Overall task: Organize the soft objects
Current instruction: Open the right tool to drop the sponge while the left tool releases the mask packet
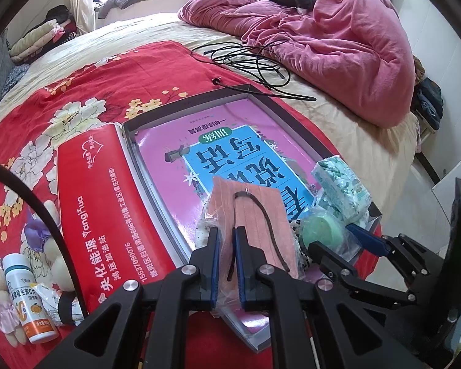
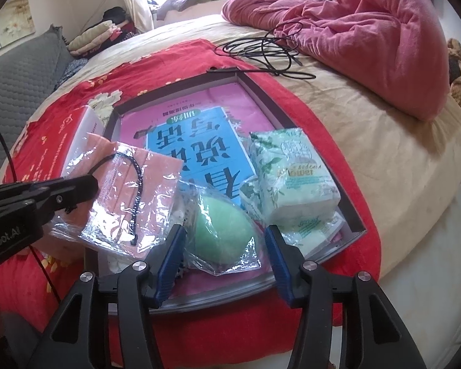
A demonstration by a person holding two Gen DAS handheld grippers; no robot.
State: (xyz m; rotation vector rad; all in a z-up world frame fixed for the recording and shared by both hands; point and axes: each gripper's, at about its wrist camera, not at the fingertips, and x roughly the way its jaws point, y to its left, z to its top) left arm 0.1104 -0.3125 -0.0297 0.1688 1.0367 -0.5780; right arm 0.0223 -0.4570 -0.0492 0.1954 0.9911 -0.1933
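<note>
Fingers on the left gripper (image 1: 227, 246) are clamped on the pink bagged packet (image 1: 255, 212) above the near end of the box (image 2: 261, 87) – right gripper (image 2: 224, 240) gapes around the green sponge (image 2: 221, 224) in the box, not squeezing it. Tissue pack (image 2: 292, 175) sits just beside it, all on the bed (image 2: 368, 129).

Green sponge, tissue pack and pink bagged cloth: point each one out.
green sponge (image 2: 221, 227), right wrist view, middle of its rounded face.
tissue pack (image 2: 295, 172), right wrist view, front of the wrapper.
pink bagged cloth (image 1: 255, 215), left wrist view, flat pink surface.
</note>
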